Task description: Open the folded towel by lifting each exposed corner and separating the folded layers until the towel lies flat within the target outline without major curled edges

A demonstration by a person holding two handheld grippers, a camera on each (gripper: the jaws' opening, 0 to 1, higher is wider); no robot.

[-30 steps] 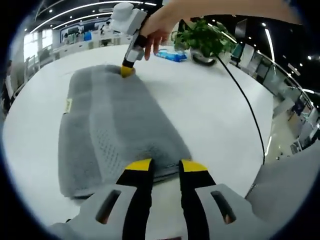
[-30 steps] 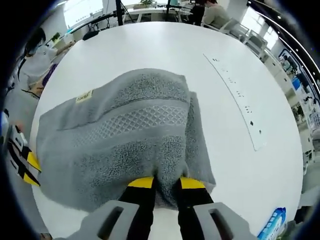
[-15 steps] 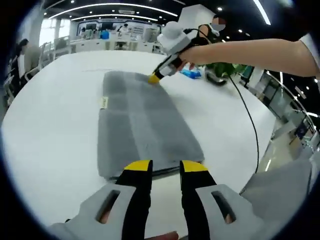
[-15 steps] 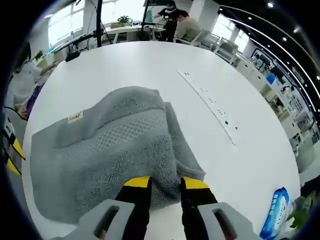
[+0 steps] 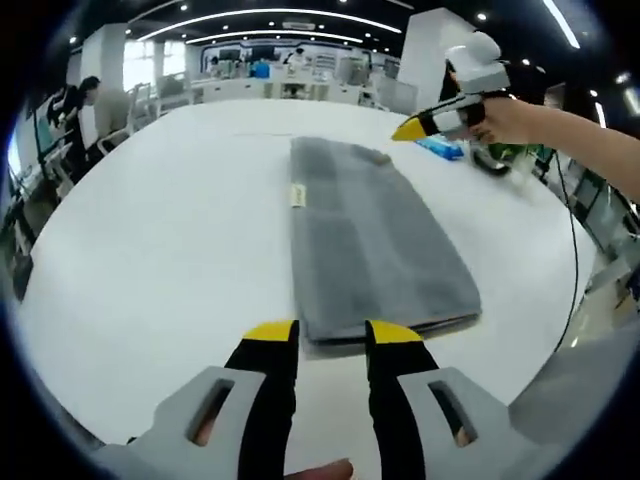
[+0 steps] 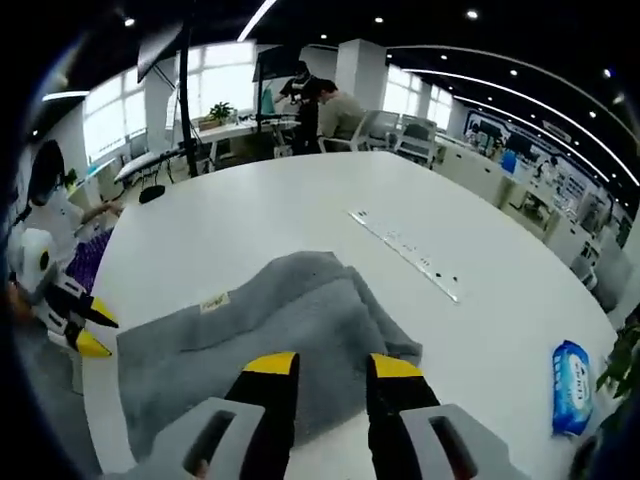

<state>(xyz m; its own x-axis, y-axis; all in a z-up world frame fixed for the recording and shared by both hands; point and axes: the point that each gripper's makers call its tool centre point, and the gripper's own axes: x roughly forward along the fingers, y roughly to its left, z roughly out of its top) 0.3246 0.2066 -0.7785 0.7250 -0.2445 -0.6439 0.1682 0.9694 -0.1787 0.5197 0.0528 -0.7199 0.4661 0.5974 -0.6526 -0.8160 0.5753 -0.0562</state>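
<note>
Both hand-held grippers, left and right, have released and lifted off the one grey towel.

Long ceiling light strips and small round spots light the room evenly, and daylight comes in through big windows far behind. The white table is bright, close to washed out, with a soft sheen rather than hard glare. Shadows are faint: a thin dark line runs under the near edge of the grey towel. Both views bend strongly toward the edges, so the table curves like a dome and the far desks stretch and smear. The middle is fairly sharp in the left gripper view; the right gripper view looks softer overall, and the towel's weave is blurred.
</note>
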